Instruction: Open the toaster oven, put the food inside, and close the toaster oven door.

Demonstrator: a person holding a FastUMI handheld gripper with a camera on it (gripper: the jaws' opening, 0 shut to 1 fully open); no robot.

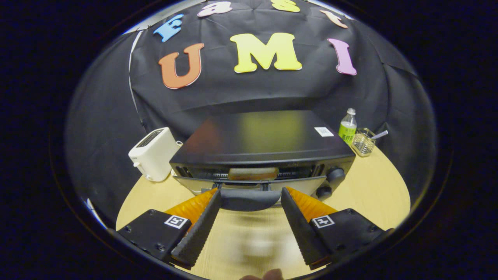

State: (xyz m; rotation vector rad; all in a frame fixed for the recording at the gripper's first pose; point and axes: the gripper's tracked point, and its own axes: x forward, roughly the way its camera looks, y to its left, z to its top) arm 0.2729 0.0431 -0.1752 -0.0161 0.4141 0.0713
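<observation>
- Jaws stand apart, gripping nothing: the gripper [251,196] has its two fingers [200,225] spread on either side of the door handle [249,198], which lies in the gap at their tips; whether either tip touches it I cannot tell.
- Toaster oven [264,142], dark and boxy, sits just ahead of the fingers with its door [249,183] tipped partly open at the top.
- Through that opening the food [253,173], a brown bread-like piece, lies on the rack inside the oven.
- Two knobs [335,174] stand on the oven's front, beside the door.
- Bare wooden table [373,190] spreads out beyond the knobs and runs back between the fingers.
- Beside the oven on the other side, close by its corner, stands a white toaster [153,153].
- Behind the oven's far corner a green-labelled bottle [348,128] stands upright, just beside a small wire basket [363,143] holding a pale stick-like thing I cannot identify.
- Black cloth wall [101,128] closes the booth behind everything.
</observation>
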